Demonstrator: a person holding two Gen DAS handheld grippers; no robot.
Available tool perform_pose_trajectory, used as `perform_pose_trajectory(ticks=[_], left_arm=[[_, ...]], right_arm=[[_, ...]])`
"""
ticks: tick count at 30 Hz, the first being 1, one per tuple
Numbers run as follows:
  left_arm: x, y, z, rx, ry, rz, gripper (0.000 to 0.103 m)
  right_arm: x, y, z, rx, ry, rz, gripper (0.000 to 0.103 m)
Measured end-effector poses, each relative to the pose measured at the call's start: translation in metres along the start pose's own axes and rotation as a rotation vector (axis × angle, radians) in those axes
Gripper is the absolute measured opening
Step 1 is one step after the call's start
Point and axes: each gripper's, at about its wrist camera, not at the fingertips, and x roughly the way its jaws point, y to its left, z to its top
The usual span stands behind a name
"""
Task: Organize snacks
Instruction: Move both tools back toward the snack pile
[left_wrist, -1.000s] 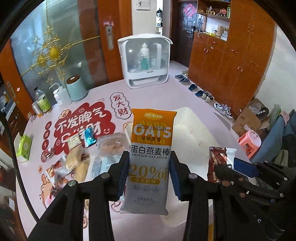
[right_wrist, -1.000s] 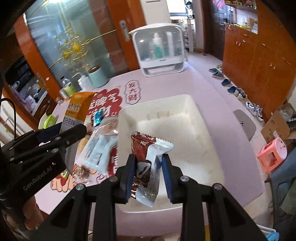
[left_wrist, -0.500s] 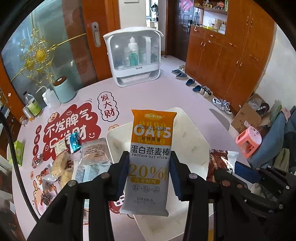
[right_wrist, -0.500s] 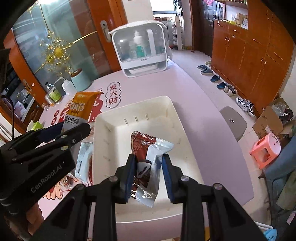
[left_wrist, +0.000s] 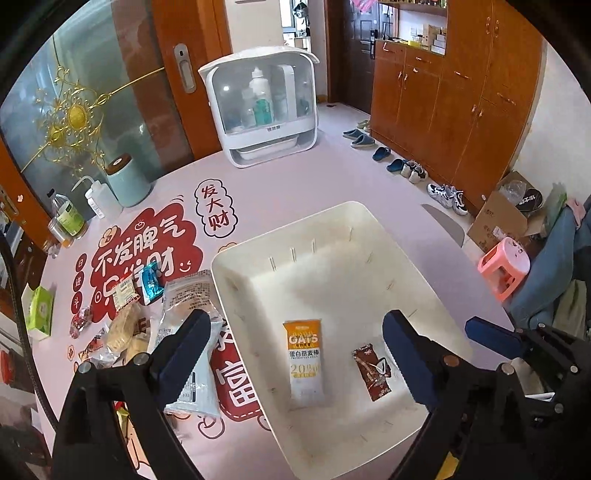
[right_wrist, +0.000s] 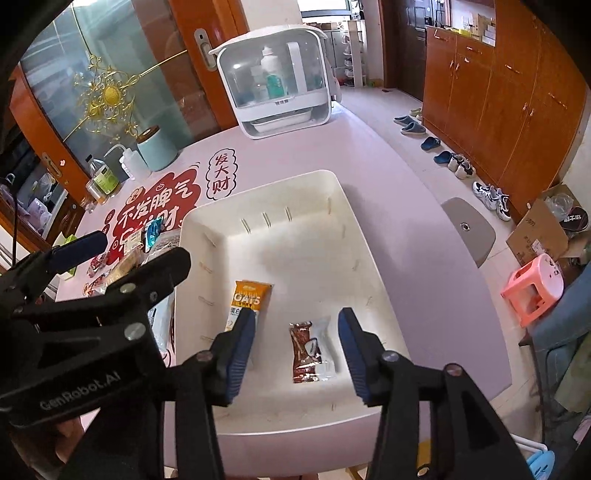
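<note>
Now both snacks lie loose on the floor of the white bin, where a moment ago each was pinched upright in a gripper. The left gripper has its jaws opening wide with nothing pressed between them; the right gripper is opening too, narrower, its pads clear of the packet below. The oat bar lies flat near the bin's near-left part, long axis running near edge to far edge, orange end toward the far wall. Just beside it, apart, the brown wafer packet lies roughly parallel. More snack packets remain on the table's left side.
</note>
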Motion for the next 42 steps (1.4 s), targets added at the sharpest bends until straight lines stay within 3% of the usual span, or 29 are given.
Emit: perform_pose_trajectory(ticks=[25,34,42], left_arm=[[-0.027,0.025,-0.023,-0.016,-0.03,0.035,0.094],[-0.052,0.07,-0.039,-0.078,-0.068,0.082,0.094],[-0.084,0.139,-0.063,-0.161,-0.118,0.172,0.094]], right_arm=[[0.002,0.019,-0.017,-0.012,0.036,0.022,0.048],[-0.002,0.048,-0.021,-0.045,0.028,0.04,0.048],[-0.002,0.096,-0.018,-0.114,0.019,0.071,0.048]])
